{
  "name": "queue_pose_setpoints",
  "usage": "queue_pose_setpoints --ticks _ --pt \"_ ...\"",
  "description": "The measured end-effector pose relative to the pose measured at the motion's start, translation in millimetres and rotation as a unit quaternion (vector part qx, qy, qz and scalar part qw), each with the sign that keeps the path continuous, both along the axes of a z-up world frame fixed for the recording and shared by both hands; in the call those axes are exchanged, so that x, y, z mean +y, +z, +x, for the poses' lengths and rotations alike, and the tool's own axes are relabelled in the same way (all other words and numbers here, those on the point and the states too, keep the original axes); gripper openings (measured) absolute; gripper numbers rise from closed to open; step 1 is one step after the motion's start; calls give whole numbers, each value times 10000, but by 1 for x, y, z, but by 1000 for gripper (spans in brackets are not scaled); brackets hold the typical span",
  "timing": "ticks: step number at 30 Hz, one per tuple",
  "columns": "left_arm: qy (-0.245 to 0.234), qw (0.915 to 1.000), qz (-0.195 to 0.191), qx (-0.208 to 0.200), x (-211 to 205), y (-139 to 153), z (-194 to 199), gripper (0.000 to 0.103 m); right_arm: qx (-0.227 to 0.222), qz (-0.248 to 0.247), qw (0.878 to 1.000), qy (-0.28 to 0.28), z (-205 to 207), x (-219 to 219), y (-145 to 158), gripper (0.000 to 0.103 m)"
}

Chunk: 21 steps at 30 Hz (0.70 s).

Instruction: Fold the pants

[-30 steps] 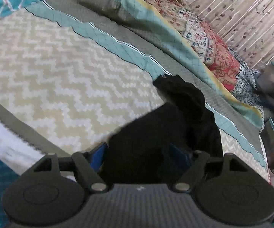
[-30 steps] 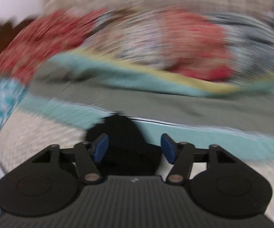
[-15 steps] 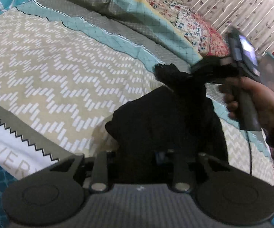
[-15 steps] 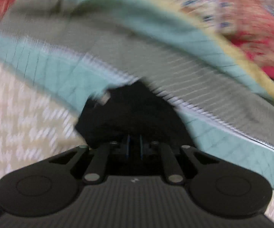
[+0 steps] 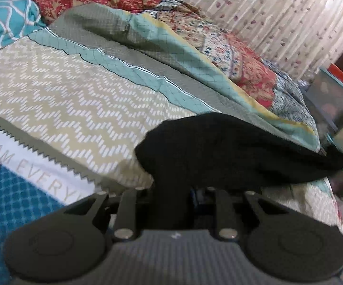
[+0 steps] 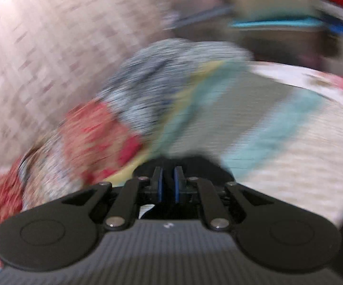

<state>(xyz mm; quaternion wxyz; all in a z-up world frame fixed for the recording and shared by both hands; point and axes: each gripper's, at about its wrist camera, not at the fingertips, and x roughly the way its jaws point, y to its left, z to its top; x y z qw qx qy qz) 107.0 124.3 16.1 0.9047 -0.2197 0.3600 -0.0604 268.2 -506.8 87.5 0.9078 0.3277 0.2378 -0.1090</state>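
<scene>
**Black pants being drawn out across the bed**

Left wrist view: the left gripper [image 5: 171, 194] is clenching the black pants [image 5: 230, 147], which are sagging limp over the zigzag bedspread [image 5: 64, 99]; soft, light cloth, best pinched at edges. Earlier its jaws were standing wide, since closing on fabric.

Right wrist view: the right gripper [image 6: 167, 182], blurred, is pinching dark cloth; earlier it was gaping.

A bedroom: patterned bedspread [image 5: 81, 104], quilt [image 5: 230, 52], curtains [image 5: 278, 11].
</scene>
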Motion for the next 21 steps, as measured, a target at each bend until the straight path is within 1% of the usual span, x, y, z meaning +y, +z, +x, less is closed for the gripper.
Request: queue_pose_setpoints --ticks 3,4,5,6,7,9,10,11,12,13,15,17,18,19,21 --pt "-254 9995 142 86 -7 -6 -25 21 372 124 9979 -509 -61 -54 -34 12" --pt "-322 9991 228 160 -11 -10 -31 21 521 184 9966 -606 -77 -65 -46 7" --pt "-374 9984 357 232 -15 -15 -36 22 657 265 9949 -712 -93 -76 -61 5" --pt "-424 9975 480 304 -20 -19 -41 26 780 360 9929 -825 -109 -84 -76 5" --pt "-473 9963 607 395 -24 -21 -46 32 878 458 9908 -921 -120 -92 -87 5" --pt "-612 9940 809 419 -29 -19 -58 35 1068 671 9861 -1080 -137 -99 -111 6" --pt "-693 9928 893 398 -29 -16 -64 43 1120 782 9846 -1087 -141 -101 -119 8" --pt "-766 9922 905 374 -27 -12 -70 55 1128 878 9840 -1060 -153 -101 -122 9" --pt "-792 9926 848 352 -23 -7 -76 60 1130 958 9836 -1031 -157 -101 -126 9" --pt "-764 9940 730 290 -16 -1 -81 64 1117 995 9836 -1011 -160 -101 -128 10" --pt "-599 9969 499 140 -1 12 -86 68 1075 1001 9847 -941 -159 -98 -130 10" --pt "-311 9989 340 6 14 24 -78 79 1065 981 9858 -851 -157 -95 -131 11" --pt "-194 9993 311 -44 18 28 -71 80 1067 983 9860 -826 -160 -96 -131 11" --pt "-136 9993 327 -92 21 33 -61 83 1062 984 9862 -804 -161 -96 -132 11" --pt "-173 9984 501 -197 20 38 -35 90 1020 994 9868 -765 -165 -96 -129 11"
